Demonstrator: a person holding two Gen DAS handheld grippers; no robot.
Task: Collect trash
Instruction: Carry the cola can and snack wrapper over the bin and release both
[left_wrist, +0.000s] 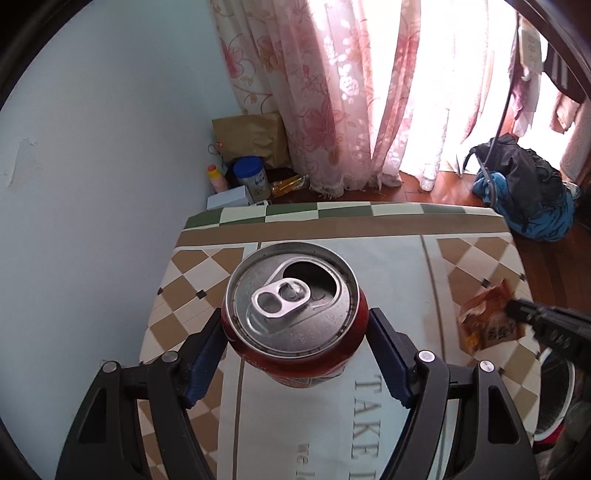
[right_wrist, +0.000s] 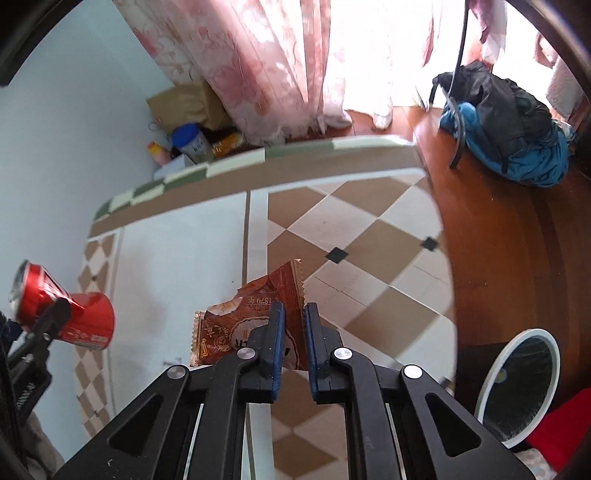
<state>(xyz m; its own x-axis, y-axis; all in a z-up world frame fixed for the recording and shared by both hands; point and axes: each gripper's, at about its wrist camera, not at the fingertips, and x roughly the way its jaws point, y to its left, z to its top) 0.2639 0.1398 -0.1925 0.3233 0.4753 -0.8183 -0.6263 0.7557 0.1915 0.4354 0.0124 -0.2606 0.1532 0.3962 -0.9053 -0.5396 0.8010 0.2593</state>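
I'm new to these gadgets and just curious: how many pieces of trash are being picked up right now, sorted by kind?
Drink cans: 1, the red can clamped in the left gripper.
Snack wrappers: 1, the brown wrapper pinched by the right gripper.
Total: 2 pieces, both held above the tablecloth.

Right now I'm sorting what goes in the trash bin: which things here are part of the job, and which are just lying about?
Part of the job:
red can, held by left gripper
snack wrapper, in right gripper
trash bin

Just lying about:
backpack
paper bag
blue-lidded tin
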